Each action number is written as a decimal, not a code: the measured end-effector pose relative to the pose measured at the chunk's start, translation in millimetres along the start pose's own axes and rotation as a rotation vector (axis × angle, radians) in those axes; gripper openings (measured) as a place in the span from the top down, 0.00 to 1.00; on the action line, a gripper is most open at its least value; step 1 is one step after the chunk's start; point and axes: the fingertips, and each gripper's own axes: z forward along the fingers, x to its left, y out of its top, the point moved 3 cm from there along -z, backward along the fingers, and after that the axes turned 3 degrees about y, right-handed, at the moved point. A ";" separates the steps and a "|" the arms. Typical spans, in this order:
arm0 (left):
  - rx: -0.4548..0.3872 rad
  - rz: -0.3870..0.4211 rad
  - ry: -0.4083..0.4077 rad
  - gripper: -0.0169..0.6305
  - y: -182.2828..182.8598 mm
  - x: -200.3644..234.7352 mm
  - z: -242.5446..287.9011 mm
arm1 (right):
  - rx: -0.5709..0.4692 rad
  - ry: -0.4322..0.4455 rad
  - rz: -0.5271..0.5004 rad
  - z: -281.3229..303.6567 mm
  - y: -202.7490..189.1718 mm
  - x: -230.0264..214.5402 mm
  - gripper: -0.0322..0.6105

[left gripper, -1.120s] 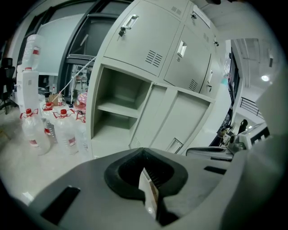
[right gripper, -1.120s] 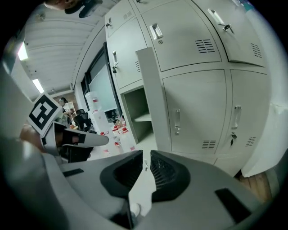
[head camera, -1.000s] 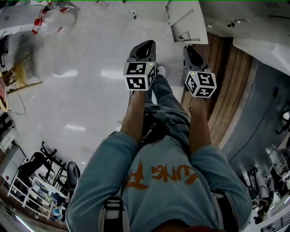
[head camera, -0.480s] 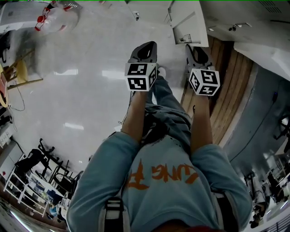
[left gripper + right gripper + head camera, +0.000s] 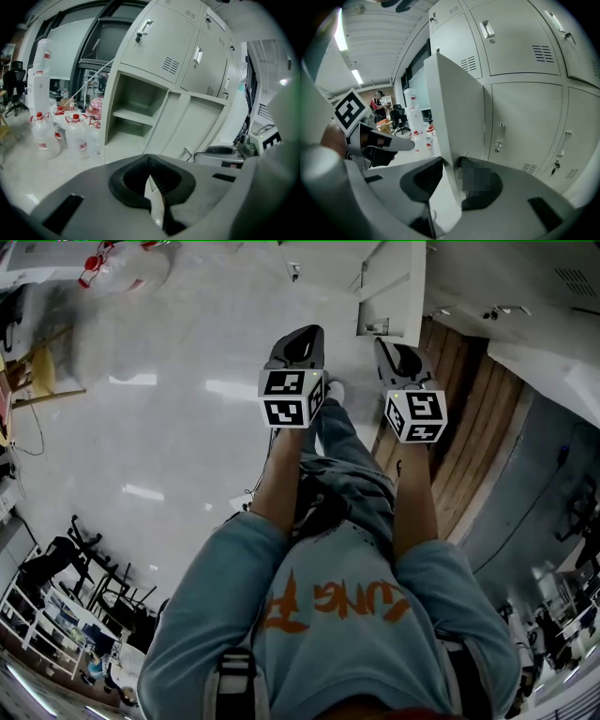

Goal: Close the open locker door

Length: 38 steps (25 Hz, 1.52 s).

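The open locker door is a pale grey panel that stands out from the bank of lockers. In the right gripper view its free edge runs down between my right gripper's jaws, which are closing and touch it on both sides. From the head view, my right gripper reaches up to the door's lower corner. My left gripper hovers over the floor beside it, jaws together on nothing. The left gripper view shows the open compartment, with a shelf inside, and the door to its right.
Closed lockers fill the wall right of the door. Several water bottles stand on the pale floor left of the open compartment. A wooden strip runs along the floor at the right. A person and chairs are far off.
The door has come a little lower and nearer in the head view, and the right gripper's tip now meets its corner. The left gripper has hardly moved.
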 end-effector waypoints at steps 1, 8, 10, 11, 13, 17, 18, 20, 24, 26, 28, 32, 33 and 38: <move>-0.002 -0.003 0.002 0.95 0.6 2.5 0.2 | 0.002 0.010 -0.012 3.2 1.5 3.7 0.76; -0.004 -0.031 0.021 0.95 2.9 24.7 -2.0 | 0.005 0.071 -0.039 27.3 11.3 27.2 0.72; -0.008 -0.041 0.032 0.95 3.7 33.5 -3.0 | -0.001 0.088 -0.028 34.7 13.6 32.8 0.71; -0.010 -0.047 0.039 0.95 4.2 38.3 -3.7 | -0.003 0.096 -0.024 38.4 15.0 35.7 0.70; -0.012 -0.056 0.050 0.95 5.3 47.5 -4.9 | -0.007 0.111 -0.019 45.9 18.2 41.2 0.69; -0.013 -0.070 0.067 0.95 9.0 67.3 -9.6 | -0.009 0.131 -0.025 61.6 27.7 56.3 0.69; -0.013 -0.073 0.071 0.95 10.4 72.5 -10.9 | -0.009 0.133 -0.027 66.1 30.5 60.1 0.69; -0.015 -0.078 0.077 0.95 13.9 82.9 -12.3 | -0.006 0.128 -0.032 75.1 35.8 66.4 0.69; -0.022 -0.082 0.084 0.95 23.4 101.9 -13.1 | -0.003 0.103 -0.025 91.3 43.7 75.9 0.69; -0.026 -0.081 0.085 0.95 29.0 110.2 -14.0 | 0.000 0.087 -0.022 99.0 48.1 80.8 0.69; -0.030 -0.081 0.085 0.95 34.8 118.7 -14.3 | 0.001 0.067 -0.014 107.0 52.7 85.0 0.69; -0.035 -0.073 0.081 0.95 48.2 133.7 -12.6 | 0.000 0.025 0.011 122.5 60.7 90.0 0.69; -0.038 -0.067 0.080 0.95 52.8 137.5 -12.2 | 0.001 0.016 0.018 126.5 62.9 91.4 0.69; -0.059 -0.044 0.066 0.95 78.6 154.4 -7.8 | -0.002 -0.027 0.084 147.7 75.8 95.2 0.69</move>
